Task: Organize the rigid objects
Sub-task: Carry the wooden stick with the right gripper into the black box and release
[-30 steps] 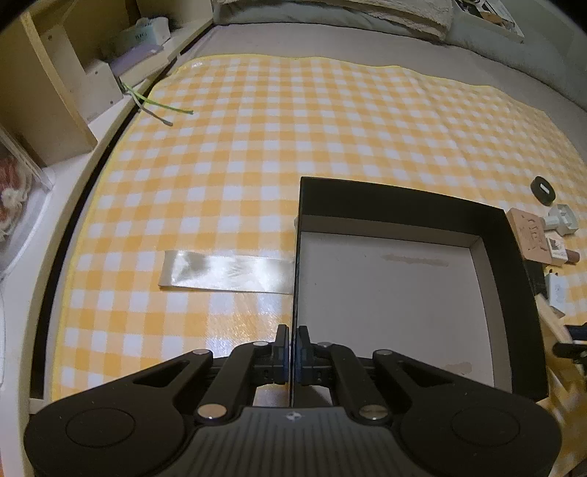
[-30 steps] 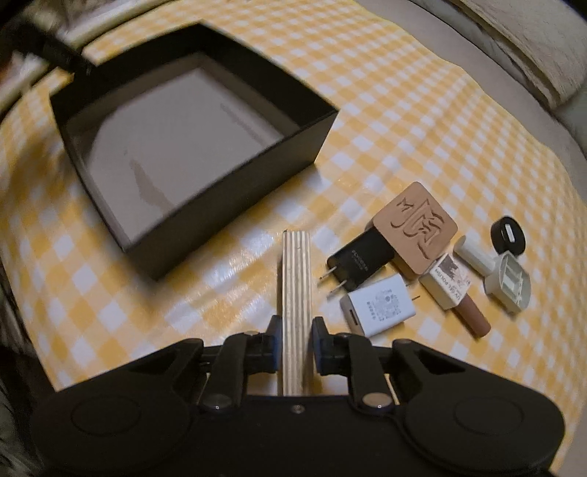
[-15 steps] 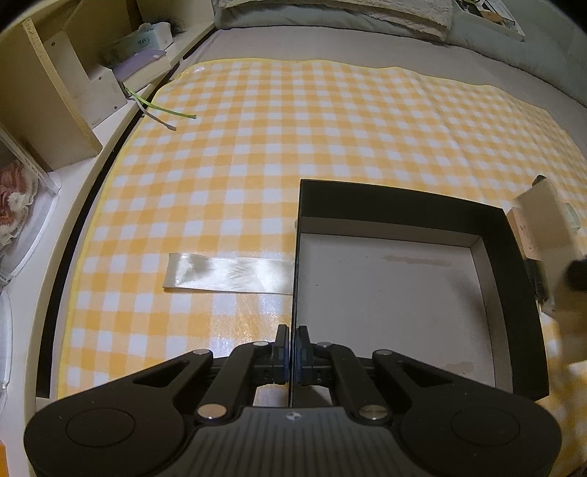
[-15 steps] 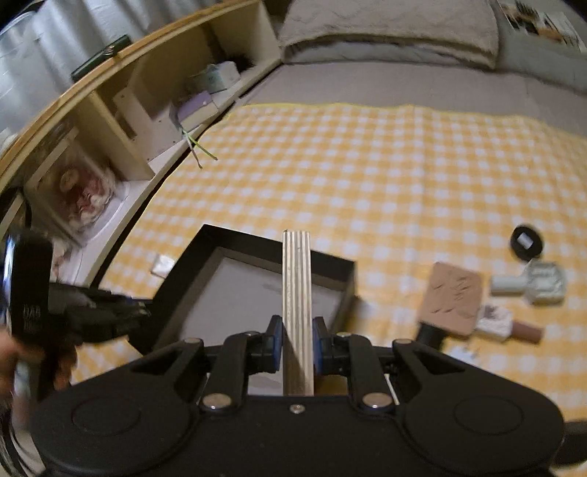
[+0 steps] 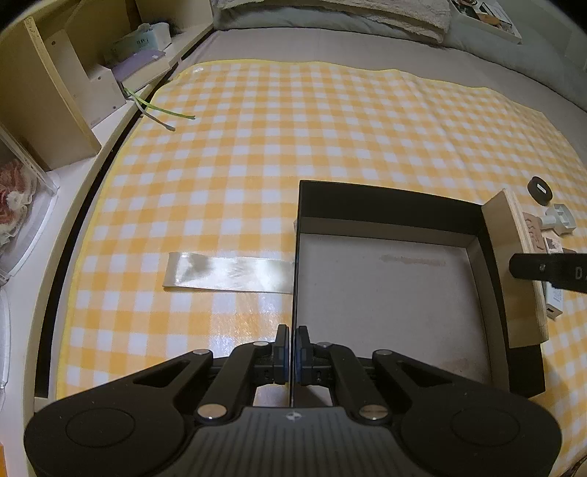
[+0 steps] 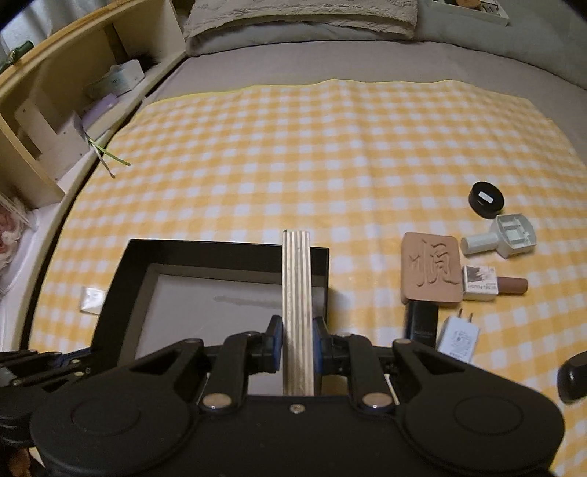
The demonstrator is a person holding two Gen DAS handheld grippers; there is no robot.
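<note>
An open black box with a pale floor sits on the yellow checked cloth; it also shows in the right wrist view. My left gripper is shut on the box's left wall. My right gripper is shut on a plywood block, held edge-up over the box's right side; the block shows in the left wrist view. Loose items lie right of the box: a carved brown tile, a black charger, a white charger, a nail polish bottle, a white stamp, a black round cap.
A strip of shiny tape lies on the cloth left of the box. A wooden shelf unit with boxes stands along the left edge. Pillows lie at the far end of the grey bed.
My right gripper has carried the plywood block from beside the chargers up and over the box's right side. The left gripper has stayed clamped on the box wall.
</note>
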